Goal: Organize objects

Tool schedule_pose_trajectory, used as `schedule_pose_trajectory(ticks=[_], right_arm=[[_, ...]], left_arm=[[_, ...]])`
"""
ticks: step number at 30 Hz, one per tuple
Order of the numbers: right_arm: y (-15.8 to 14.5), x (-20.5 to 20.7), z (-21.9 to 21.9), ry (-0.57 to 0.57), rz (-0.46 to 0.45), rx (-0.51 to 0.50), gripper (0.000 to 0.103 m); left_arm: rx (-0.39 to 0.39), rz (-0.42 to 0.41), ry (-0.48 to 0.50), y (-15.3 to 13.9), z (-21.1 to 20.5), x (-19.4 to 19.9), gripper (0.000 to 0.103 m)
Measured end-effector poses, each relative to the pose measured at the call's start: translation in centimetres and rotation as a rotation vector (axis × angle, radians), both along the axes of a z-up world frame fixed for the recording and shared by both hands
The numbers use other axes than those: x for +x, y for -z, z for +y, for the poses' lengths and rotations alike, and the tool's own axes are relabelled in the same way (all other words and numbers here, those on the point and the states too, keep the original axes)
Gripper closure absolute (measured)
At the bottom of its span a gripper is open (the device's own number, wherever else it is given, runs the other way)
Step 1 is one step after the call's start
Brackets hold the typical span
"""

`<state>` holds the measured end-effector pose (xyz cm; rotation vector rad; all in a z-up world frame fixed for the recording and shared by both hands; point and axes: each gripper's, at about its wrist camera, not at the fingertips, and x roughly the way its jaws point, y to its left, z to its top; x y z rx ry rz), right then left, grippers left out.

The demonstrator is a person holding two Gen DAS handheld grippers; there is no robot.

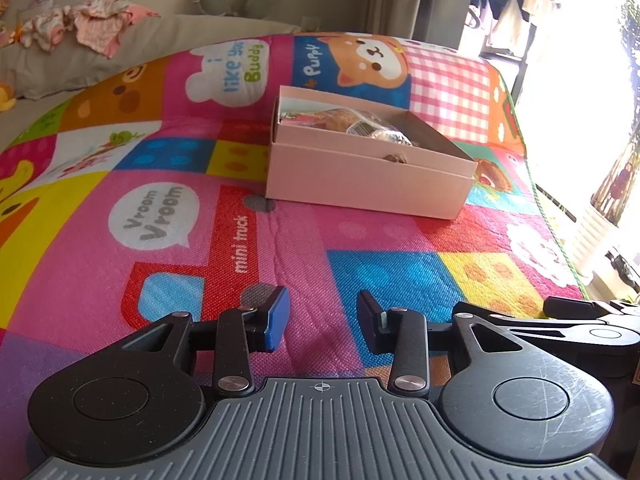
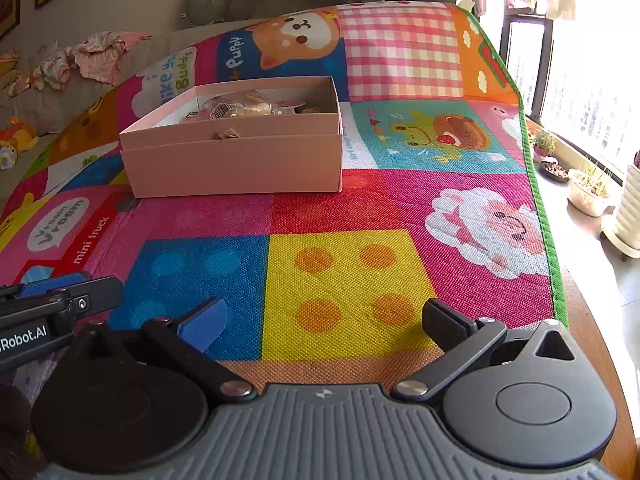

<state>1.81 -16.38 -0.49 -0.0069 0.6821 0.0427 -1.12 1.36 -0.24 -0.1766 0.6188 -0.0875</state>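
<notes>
Both claws stood released and empty over the mat (image 2: 340, 292): left claw (image 1: 322, 320), right claw (image 2: 334, 320). Ahead of them sat the box (image 1: 360, 176), holding packets (image 1: 360, 126).

The left gripper (image 1: 322, 322) points forward and a little down, its jaws apart with nothing between them. The right gripper (image 2: 324, 326) sits just beside it, tilted the same way, jaws spread wider and also empty.
</notes>
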Motion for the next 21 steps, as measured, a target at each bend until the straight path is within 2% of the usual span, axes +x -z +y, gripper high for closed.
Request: schedule_pose_trajectory(ticks=[9,21], right_arm=[[0.1,0.0,-0.1,-0.001,0.000,0.000,0.000],[0.1,0.0,0.0,-0.001,0.000,0.000,0.000]], left_arm=[[0.009,0.001,0.001,-0.1,0.0,-0.1,0.062],[0.097,0.007,0.021,-0.1,-1.1,0.2,0.062]])
